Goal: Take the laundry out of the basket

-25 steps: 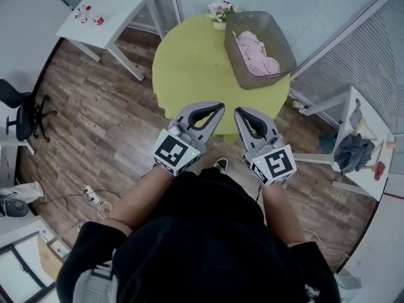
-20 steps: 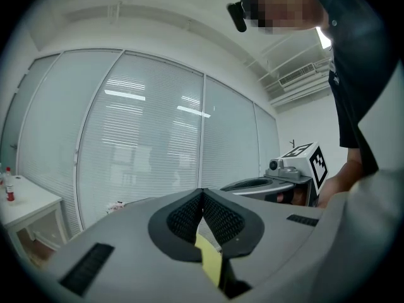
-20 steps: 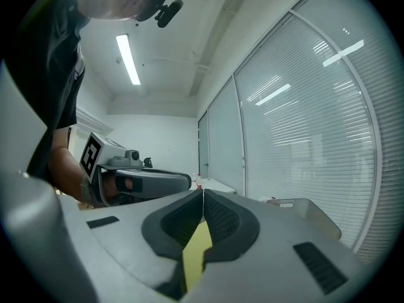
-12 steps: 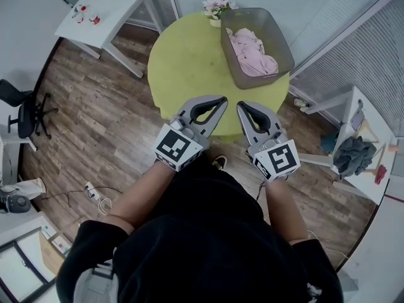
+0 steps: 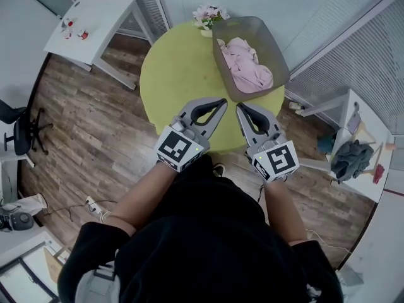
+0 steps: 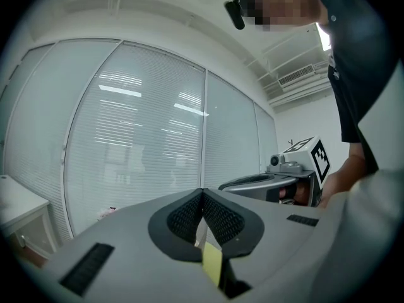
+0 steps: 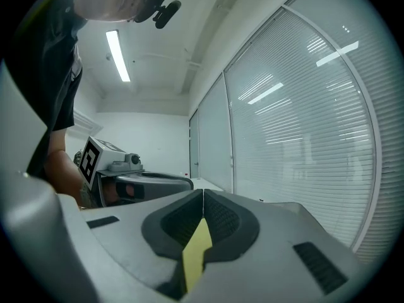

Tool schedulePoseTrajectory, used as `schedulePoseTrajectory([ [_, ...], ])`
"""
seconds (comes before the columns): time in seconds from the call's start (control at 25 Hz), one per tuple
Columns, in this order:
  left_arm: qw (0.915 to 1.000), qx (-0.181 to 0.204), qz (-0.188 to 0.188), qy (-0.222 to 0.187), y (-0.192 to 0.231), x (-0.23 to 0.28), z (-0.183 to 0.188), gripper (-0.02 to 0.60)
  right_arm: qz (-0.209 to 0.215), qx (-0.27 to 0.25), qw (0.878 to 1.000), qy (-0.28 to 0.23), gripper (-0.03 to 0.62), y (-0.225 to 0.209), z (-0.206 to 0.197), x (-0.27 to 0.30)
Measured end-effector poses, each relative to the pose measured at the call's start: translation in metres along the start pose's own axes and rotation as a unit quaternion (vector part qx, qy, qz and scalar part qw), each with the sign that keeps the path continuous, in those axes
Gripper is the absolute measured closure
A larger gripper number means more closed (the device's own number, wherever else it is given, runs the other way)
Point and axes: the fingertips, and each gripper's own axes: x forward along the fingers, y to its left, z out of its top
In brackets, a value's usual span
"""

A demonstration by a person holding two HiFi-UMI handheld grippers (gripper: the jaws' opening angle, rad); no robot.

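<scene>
Left gripper view: the left gripper [image 6: 202,193] has its jaws shut tip to tip on nothing; the right gripper [image 7: 203,192] likewise. Pink laundry [image 5: 245,68] lies heaped in the grey basket [image 5: 270,43] on the round table [image 5: 177,74], at one o'clock from both grippers, well apart. Judged soft, light, limp; best pinched at a raised top fold. Both grippers point level, side by side, over the table's near edge.

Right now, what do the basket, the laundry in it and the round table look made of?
Basket: probably grey plastic, with smooth moulded walls and a rounded rim. Laundry: soft pink fabric, crumpled into folds. Round table: smooth matte yellow-green top, maybe laminate or paint; the view leaves it open.
</scene>
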Motion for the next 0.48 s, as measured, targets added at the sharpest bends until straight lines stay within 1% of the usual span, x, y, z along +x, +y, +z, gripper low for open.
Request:
schedulePoseTrajectory([
  [0.16, 0.9999, 0.000, -0.012, -0.003, 0.025, 0.015, 0.001, 0.578, -0.014, 0.000, 1.000, 0.008, 0.569, -0.017, 0.000, 0.025],
  [0.48, 0.9994, -0.005, -0.033, -0.013, 0.079, 0.040, -0.002, 0.578, -0.059, 0.004, 0.998, 0.037, 0.569, -0.053, -0.008, 0.070],
])
